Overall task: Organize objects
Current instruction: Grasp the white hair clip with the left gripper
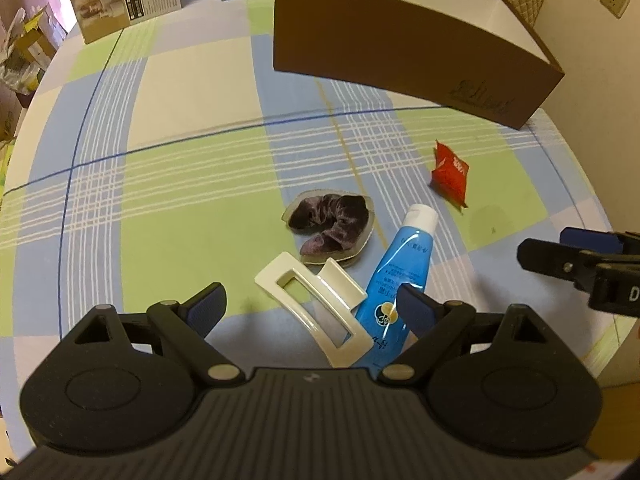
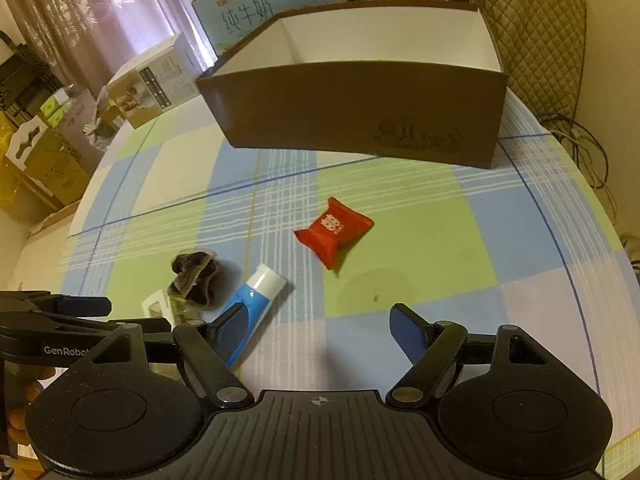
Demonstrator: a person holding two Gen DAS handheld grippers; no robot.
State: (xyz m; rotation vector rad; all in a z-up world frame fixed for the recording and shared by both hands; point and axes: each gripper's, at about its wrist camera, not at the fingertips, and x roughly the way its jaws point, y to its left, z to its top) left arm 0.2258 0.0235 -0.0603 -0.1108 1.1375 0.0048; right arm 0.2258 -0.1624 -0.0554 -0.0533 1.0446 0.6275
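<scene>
Checked cloth in blue, green and cream covers the desk (image 1: 168, 152). Brown cardboard forms the open box (image 1: 400, 60), white inside, at the far side of the desk; no contents can be seen in it.

Left gripper (image 1: 314, 300): jaws spread wide, nothing clamped. A white hair claw (image 1: 316, 304) lies on the cloth between its fingers, and the lower end of a blue tube (image 1: 396, 276) with a white cap sits just beside the right finger; contact between pad and tube cannot be confirmed. A dark purple scrunchie (image 1: 328, 224) on a card backing lies just beyond the claw, touching or nearly touching it.

Right gripper (image 2: 318, 330): jaws open, nothing between them but bare cloth. A red sachet (image 2: 334, 232) lies farther out, between the gripper and the box, apart from the other items. In the right wrist view the tube lies at the left finger, partly hidden behind it.

Printed cartons (image 2: 256, 8) stand behind the box.
</scene>
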